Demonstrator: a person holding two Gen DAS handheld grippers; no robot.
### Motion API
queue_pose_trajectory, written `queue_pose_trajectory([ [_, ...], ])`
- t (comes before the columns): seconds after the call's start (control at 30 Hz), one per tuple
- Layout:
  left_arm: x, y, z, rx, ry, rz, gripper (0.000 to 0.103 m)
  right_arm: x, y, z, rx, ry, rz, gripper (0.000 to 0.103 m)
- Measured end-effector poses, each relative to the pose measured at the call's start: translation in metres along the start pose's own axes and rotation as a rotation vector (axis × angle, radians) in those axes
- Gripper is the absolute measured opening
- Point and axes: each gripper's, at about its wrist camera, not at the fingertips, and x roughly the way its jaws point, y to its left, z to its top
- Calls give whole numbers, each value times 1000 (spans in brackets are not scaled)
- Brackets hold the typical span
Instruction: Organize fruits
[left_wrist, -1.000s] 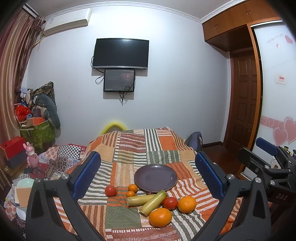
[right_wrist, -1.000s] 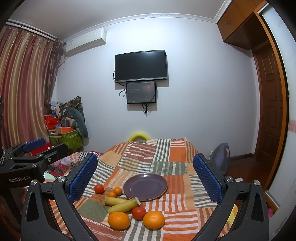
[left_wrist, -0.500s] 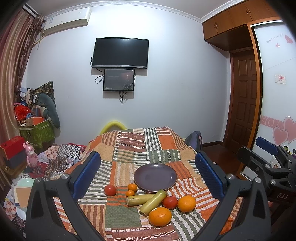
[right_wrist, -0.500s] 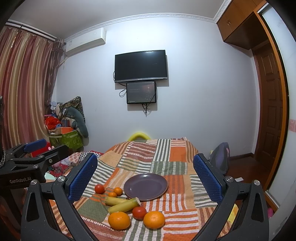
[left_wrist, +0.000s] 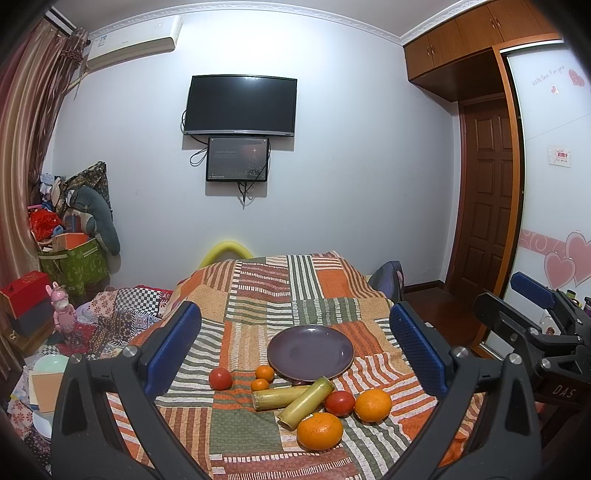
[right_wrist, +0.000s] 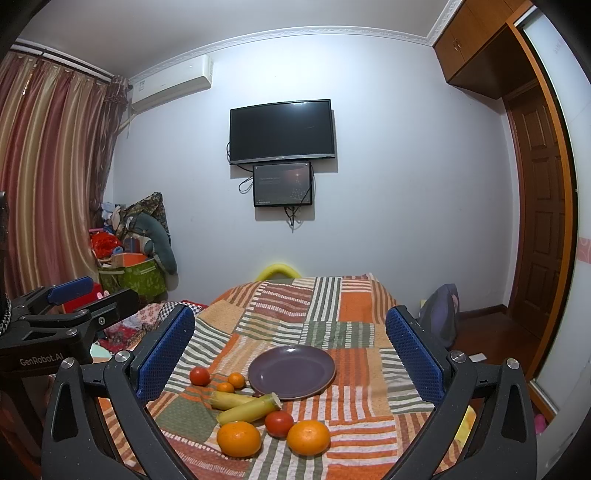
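An empty purple plate (left_wrist: 310, 352) (right_wrist: 291, 372) sits on a patchwork cloth. In front of it lie two big oranges (left_wrist: 320, 431) (left_wrist: 373, 405), two red tomatoes (left_wrist: 340, 403) (left_wrist: 220, 378), two small tangerines (left_wrist: 265, 372) (left_wrist: 260, 385) and two yellow-green cane pieces (left_wrist: 306, 402) (left_wrist: 280, 398). The same fruit shows in the right wrist view, oranges (right_wrist: 238, 439) (right_wrist: 308, 437) nearest. My left gripper (left_wrist: 295, 349) is open and empty, held above the fruit. My right gripper (right_wrist: 290, 354) is open and empty, to the right of the left one.
The cloth-covered table (left_wrist: 258, 295) drops off at left to a floor with bowls (left_wrist: 48, 363), patterned blankets and a pink toy (left_wrist: 62, 317). A green bin (left_wrist: 74, 264) stands by the curtain. A purple bag (right_wrist: 441, 314) and a wooden door (left_wrist: 487, 192) are at right.
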Motion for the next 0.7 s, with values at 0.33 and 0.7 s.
queue_pose_trajectory([
  [0.33, 0, 0, 0, 1, 0, 1, 103, 0, 0, 0, 0, 1, 0, 103],
  [0.7, 1, -1, -2, 8, 1, 0, 103, 4, 3, -4, -6, 18, 9, 103],
])
